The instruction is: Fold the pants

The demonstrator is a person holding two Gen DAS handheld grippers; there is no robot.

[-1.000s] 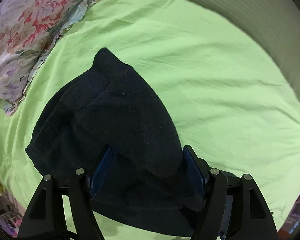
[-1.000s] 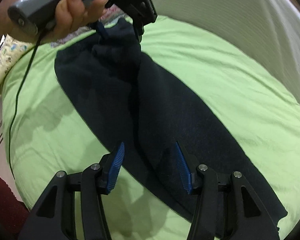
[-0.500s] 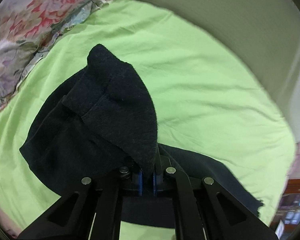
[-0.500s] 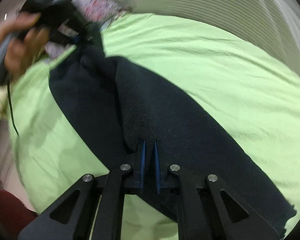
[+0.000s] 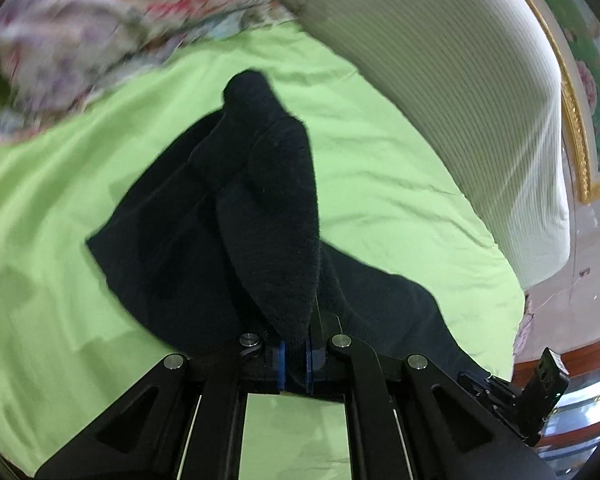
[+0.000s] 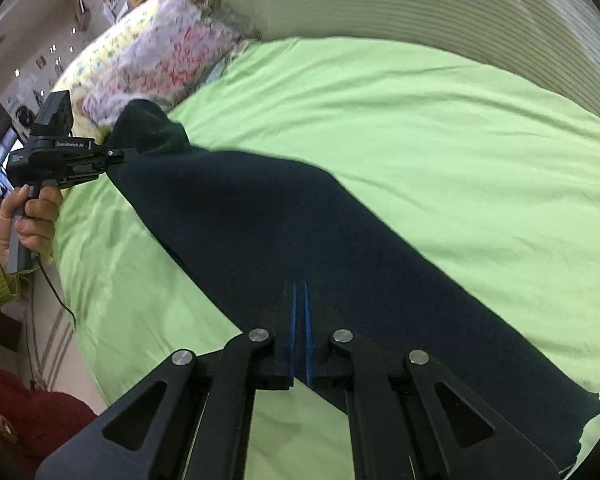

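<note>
Already both tongs, left tongs [image 5: 294, 354] and right tongs [image 6: 300, 312], are pinching the dark pants [image 6: 300, 216] lying on the green bed [image 6: 440, 128], risking the thick cloth slipping out and bunching mid-fold.

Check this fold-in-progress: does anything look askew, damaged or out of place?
Nothing stands out. The dark pants lie diagonally on the green sheet, with the left gripper and right gripper both pinching fabric. The floral pillow sits by the headboard.
</note>
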